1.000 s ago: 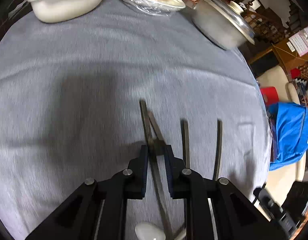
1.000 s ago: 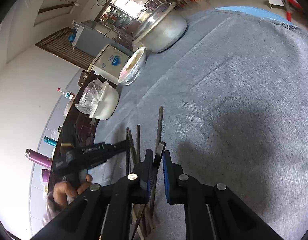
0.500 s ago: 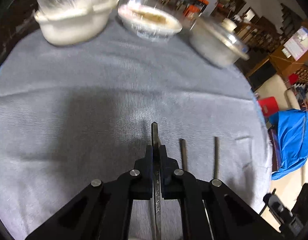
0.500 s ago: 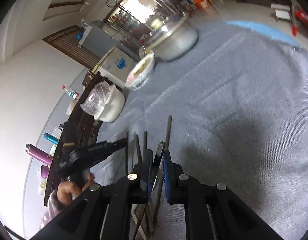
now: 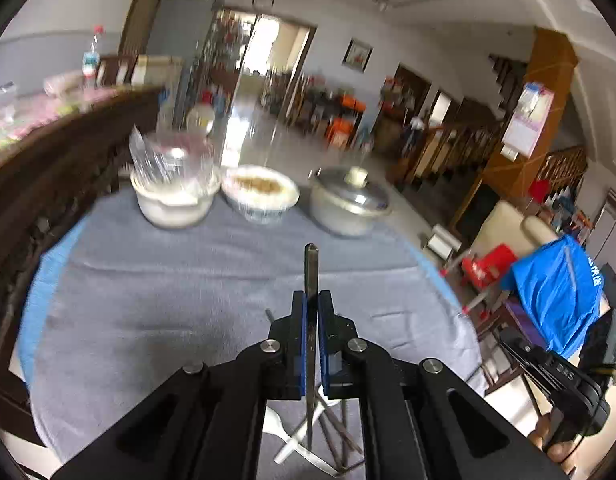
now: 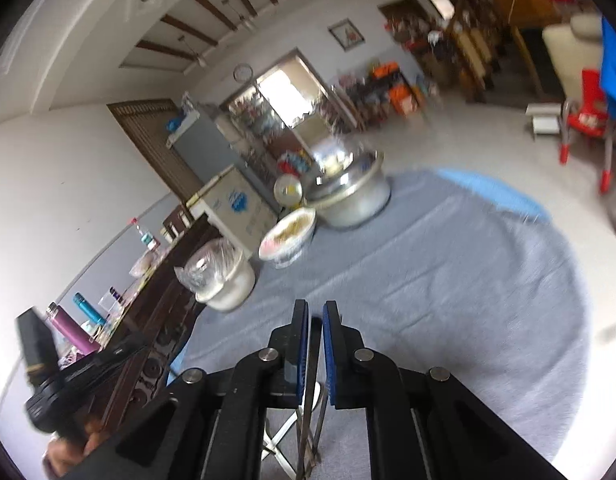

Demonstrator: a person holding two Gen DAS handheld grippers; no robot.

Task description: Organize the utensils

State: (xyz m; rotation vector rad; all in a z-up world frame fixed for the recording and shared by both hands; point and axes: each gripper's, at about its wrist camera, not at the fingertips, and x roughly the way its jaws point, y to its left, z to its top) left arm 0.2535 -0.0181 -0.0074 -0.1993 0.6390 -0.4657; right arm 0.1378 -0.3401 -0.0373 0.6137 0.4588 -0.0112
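My left gripper (image 5: 312,300) is shut on a steel utensil handle (image 5: 310,268), held up above the grey tablecloth (image 5: 168,300). Below it lie several utensils, steel ones (image 5: 336,436) and a white plastic one (image 5: 282,430). My right gripper (image 6: 316,312) is nearly shut around a thin steel utensil (image 6: 308,416) that runs down between its blue pads (image 6: 303,344). More utensils (image 6: 284,432) lie on the cloth under it. The other gripper shows at the left edge of the right wrist view (image 6: 68,384).
At the far side of the table stand a white pot with a plastic bag (image 5: 174,196), a food bowl (image 5: 260,192) and a lidded steel pot (image 5: 348,204). A dark wooden sideboard (image 5: 48,160) is on the left. A blue bag (image 5: 556,292) lies right.
Both grippers have lifted and tilted up from the cloth, each with its utensil. The left gripper closed on its handle over the last second.
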